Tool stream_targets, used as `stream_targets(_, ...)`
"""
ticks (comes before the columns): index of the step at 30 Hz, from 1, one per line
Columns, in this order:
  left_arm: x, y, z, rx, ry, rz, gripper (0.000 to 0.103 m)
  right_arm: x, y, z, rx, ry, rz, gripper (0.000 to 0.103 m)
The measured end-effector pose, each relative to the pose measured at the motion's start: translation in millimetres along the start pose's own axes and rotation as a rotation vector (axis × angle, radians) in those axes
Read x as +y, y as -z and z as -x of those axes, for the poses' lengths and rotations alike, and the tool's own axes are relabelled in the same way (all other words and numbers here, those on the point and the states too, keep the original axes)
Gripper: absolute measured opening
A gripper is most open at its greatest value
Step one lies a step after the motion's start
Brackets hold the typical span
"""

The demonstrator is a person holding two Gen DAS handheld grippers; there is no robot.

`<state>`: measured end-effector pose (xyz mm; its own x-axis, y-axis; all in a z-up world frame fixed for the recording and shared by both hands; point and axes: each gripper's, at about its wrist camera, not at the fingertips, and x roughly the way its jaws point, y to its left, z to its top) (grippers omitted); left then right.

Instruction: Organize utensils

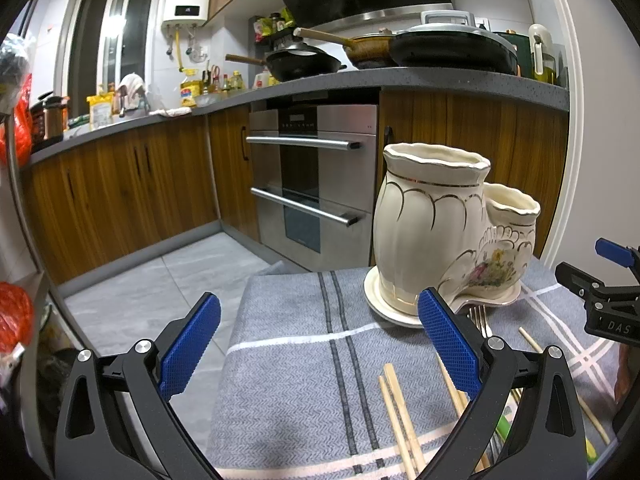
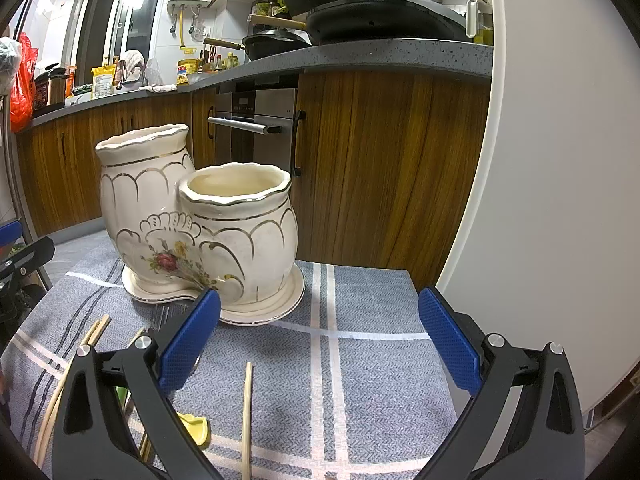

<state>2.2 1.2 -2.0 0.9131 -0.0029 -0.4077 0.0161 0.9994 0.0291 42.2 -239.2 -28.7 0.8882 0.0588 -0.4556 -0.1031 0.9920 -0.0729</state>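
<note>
A cream ceramic two-pot utensil holder (image 1: 436,236) (image 2: 200,224) with gold trim and a rose stands on its saucer on a grey striped cloth (image 1: 304,360) (image 2: 360,360); both pots look empty. Wooden chopsticks (image 1: 400,420) (image 2: 247,416) lie loose on the cloth in front of it. A metal fork (image 1: 480,320) lies by the saucer. A yellow-green utensil (image 2: 194,428) lies low in the right wrist view. My left gripper (image 1: 320,344) is open and empty, above the cloth's left part. My right gripper (image 2: 320,340) is open and empty, right of the holder.
The clothed table ends close behind the holder. Beyond are wooden kitchen cabinets (image 1: 120,184), a steel oven (image 1: 316,184) and a worktop with pans (image 1: 452,52). A white wall (image 2: 540,160) is at the right. The floor (image 1: 160,280) lies to the left.
</note>
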Motion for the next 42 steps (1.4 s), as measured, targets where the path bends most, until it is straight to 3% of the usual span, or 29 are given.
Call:
stream_targets(36, 0.6, 1.5, -0.5, 0.002, -0.013, 0.005, 0.098, -6.3, -4.1, 0.3, -0.001, 0.003, -0.013, 0.098)
stream_targets(39, 1.6, 7.5, 0.2, -0.014, -0.035, 0.01, 0.098, -6.0, -4.9, 6.2, -0.031, 0.017, -0.017, 0.098)
stream_targets(42, 1.8, 8.9, 0.4, 0.008, -0.012, 0.003, 0.098, -8.6, -0.8, 17.7, -0.056, 0.044, -0.028, 0.098)
